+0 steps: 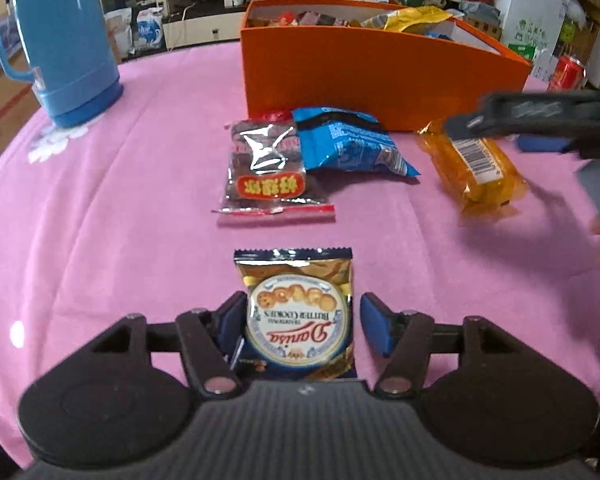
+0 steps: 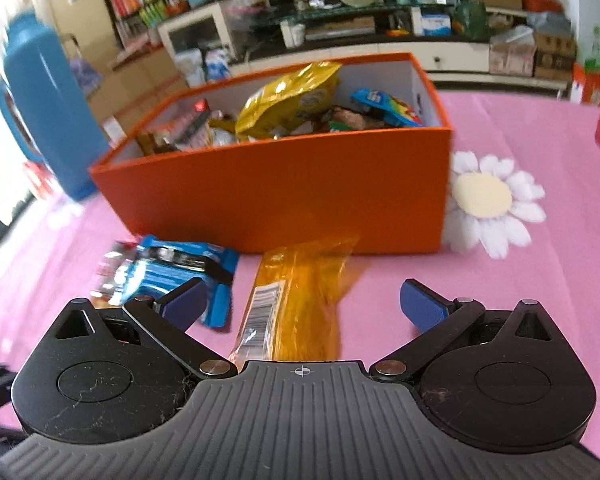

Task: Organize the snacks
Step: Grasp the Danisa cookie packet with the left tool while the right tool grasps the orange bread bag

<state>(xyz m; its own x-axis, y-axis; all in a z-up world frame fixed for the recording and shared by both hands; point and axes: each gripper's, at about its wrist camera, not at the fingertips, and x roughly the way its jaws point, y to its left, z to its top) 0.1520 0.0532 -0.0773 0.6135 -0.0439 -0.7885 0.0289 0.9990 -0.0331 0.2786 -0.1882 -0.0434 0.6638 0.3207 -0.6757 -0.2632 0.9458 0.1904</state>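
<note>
Pink tablecloth (image 1: pixel 120 200): only the left view shows the cookie packet (image 1: pixel 298 316) between the left claw (image 1: pixel 300 326)'s parted pads.

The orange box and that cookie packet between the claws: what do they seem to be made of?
The orange box looks like stiff cardboard with a matte orange outside and white inside: flat walls, thin straight rims, no shine. The cookie packet appears to be glossy printed plastic or foil film: it glints, has gold areas and a zigzag-cut sealed top edge. Neither can be confirmed by sight alone.
</note>
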